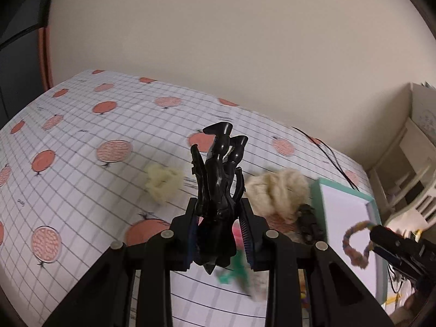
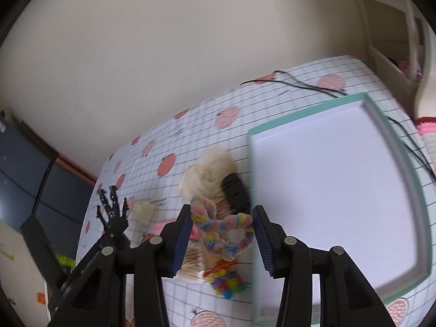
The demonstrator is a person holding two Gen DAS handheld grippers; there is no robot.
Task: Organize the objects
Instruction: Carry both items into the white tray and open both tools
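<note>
Two grippers work above the bench (image 2: pixel 272 92), whose largest item, an empty white tray (image 2: pixel 335 190) with a teal rim, lies just right of the right gripper (image 2: pixel 221 234), the nearer one. That gripper's fingers (image 2: pixel 182 241) pinch a pastel pipe-cleaner loop (image 2: pixel 220 229). The left gripper (image 1: pixel 220 231) clamps a black figurine (image 1: pixel 218 190) head-down, long axis along its fingers (image 1: pixel 192 238), legs pointing away.

Soft, even indoor light, rather dim, with faint shadows and no glare. Both fisheye views bend straight lines and darken at the corners. Motion blur smears the tray (image 2: pixel 327 190) right of the right gripper (image 2: pixel 221 238) and items below it.
</note>
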